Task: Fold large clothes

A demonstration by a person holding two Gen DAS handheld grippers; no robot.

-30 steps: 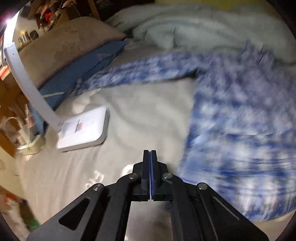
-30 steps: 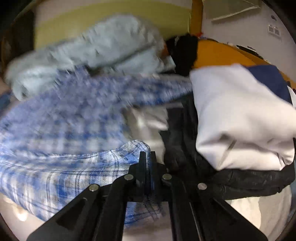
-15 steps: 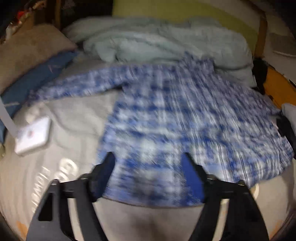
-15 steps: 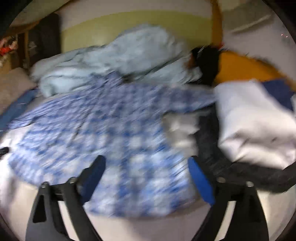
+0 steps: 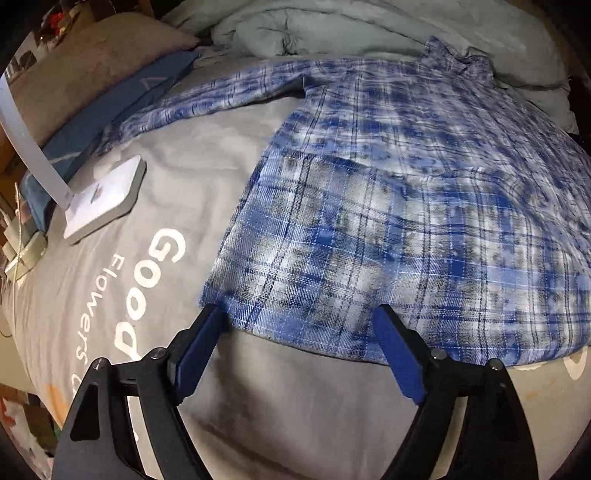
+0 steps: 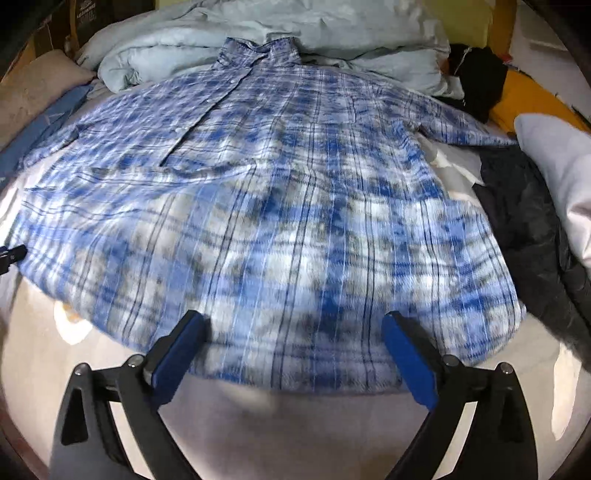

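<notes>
Left gripper (image 5: pixel 301 325) hovering at the near hem of the blue plaid shirt (image 5: pixel 406 192), jaws opening, released, nothing pinched between the blue pads (image 5: pixel 199 347). Spread flat on the grey bed sheet (image 5: pixel 177 155), collar toward the pale blue duvet (image 5: pixel 332 26), one sleeve stretched out to the left. White lamp base (image 5: pixel 107 195) resting left of the shirt (well apart from it). Right gripper (image 6: pixel 295 332) likewise over the hem, jaws opening, gripping nothing. Dark garment (image 6: pixel 528 221) and white cloth (image 6: pixel 561 166) lying beside the shirt's right edge.
</notes>
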